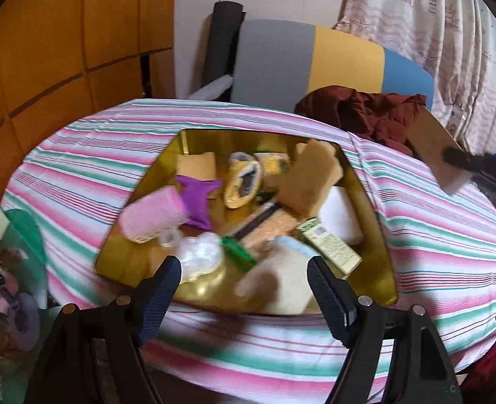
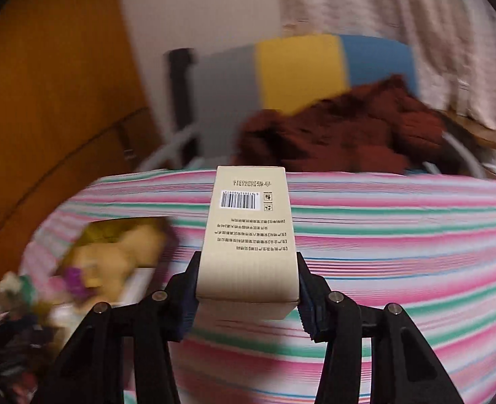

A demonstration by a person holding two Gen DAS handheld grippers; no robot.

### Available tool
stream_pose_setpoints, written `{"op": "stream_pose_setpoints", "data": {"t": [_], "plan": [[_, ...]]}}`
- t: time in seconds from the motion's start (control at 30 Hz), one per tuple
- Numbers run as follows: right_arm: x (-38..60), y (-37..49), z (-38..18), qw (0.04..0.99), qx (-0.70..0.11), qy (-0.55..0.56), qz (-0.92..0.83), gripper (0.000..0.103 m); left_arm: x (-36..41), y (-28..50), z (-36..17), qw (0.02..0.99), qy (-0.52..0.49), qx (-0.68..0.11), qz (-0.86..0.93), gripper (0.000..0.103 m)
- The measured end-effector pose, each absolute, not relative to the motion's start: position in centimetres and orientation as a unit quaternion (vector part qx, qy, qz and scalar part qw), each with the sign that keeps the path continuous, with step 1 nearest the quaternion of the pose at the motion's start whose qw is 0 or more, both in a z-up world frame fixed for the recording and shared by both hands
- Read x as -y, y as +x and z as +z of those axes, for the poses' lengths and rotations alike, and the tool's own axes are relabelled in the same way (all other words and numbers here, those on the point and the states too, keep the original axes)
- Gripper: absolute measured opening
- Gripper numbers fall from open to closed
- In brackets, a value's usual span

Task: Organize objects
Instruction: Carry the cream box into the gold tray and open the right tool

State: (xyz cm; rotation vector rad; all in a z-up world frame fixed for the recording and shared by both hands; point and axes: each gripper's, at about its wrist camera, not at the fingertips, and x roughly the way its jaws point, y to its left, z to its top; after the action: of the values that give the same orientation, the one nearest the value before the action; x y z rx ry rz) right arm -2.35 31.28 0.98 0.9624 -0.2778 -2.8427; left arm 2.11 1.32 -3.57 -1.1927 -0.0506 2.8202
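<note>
- While its pads press both sides, the right gripper (image 2: pixel 248 289) grasps a beige box (image 2: pixel 249 232) above the striped cloth (image 2: pixel 399 235).
- Left gripper (image 1: pixel 244 289) hangs released, nothing between its fingers, over the gold tray (image 1: pixel 376 235).
- That tray holds a jumble: purple star (image 1: pixel 197 198), pink roll (image 1: pixel 153 215), perhaps sponges, blurred.

A beige carton (image 2: pixel 248 235) carries a black barcode on a white patch near its far end, two small square symbols at 3 o'clock of it, and rows of upside-down print too small to read. A green-and-cream box (image 1: pixel 328 245) bears an illegible barcode label.
</note>
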Motion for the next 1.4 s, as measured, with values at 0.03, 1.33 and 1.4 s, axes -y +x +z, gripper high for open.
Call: {"op": "stream_pose_setpoints", "data": {"t": [0.03, 1.33, 1.4], "plan": [[-28.6, -2.7, 1.2, 0.092, 0.088, 0.322, -0.938, 0.05, -0.9, 2.4, -3.5, 0.036, -0.388, 0.015, 0.921, 0.079], [-13.4, -2.2, -1.8, 0.121, 0.033, 0.391, -0.912, 0.099, 4.1, 3.0, -1.7, -0.065, -0.423, 0.008, 0.904, 0.079], [-13.7, -1.7, -1.4, 0.105, 0.024, 0.385, -0.916, 0.101, 4.0, 2.7, -1.4, -0.063, -0.423, 0.019, 0.904, 0.079]]}}
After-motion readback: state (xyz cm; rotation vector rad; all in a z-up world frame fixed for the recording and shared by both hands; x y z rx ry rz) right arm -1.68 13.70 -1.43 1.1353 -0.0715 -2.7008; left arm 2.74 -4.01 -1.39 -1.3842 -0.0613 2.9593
